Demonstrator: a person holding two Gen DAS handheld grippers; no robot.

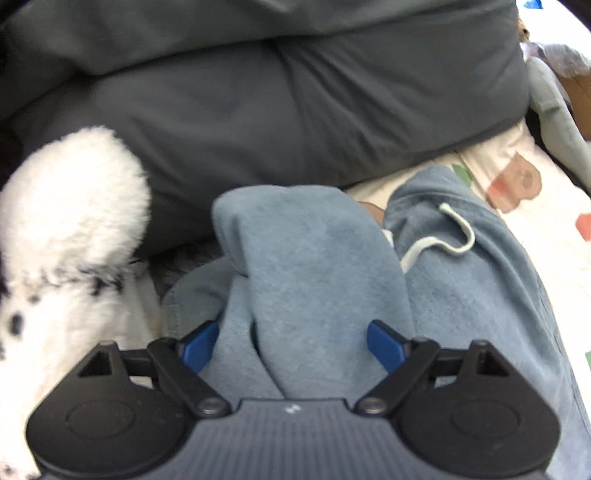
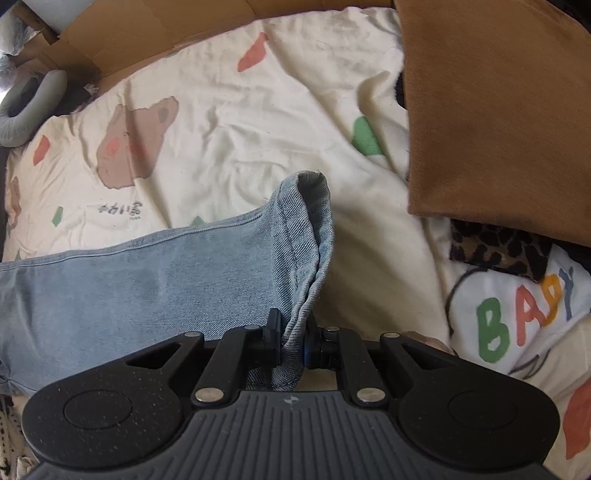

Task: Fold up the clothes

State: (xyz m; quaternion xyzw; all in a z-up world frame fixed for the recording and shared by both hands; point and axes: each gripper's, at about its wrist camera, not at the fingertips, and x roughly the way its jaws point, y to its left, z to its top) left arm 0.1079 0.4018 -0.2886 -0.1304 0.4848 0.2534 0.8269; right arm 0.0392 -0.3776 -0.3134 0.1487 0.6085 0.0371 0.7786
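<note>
In the left wrist view, light blue jeans (image 1: 306, 266) lie bunched on the bed, inside out at the waist, with a white drawstring (image 1: 443, 240) showing. My left gripper (image 1: 293, 343) is open, its blue fingers (image 1: 201, 345) spread on either side of a fold of the fabric. In the right wrist view, a light blue denim leg (image 2: 147, 288) stretches to the left across the sheet. My right gripper (image 2: 293, 339) is shut on its hem (image 2: 306, 258), which stands up between the jaws.
A cream patterned bedsheet (image 2: 229, 122) covers the bed. Dark grey pillows (image 1: 295, 110) lie behind the jeans, a white fluffy spotted item (image 1: 70, 229) at left. A brown garment (image 2: 498, 110), a leopard-print piece (image 2: 498, 251) and a white "BABY" garment (image 2: 517, 321) lie at right. Cardboard (image 2: 129, 33) sits at the far edge.
</note>
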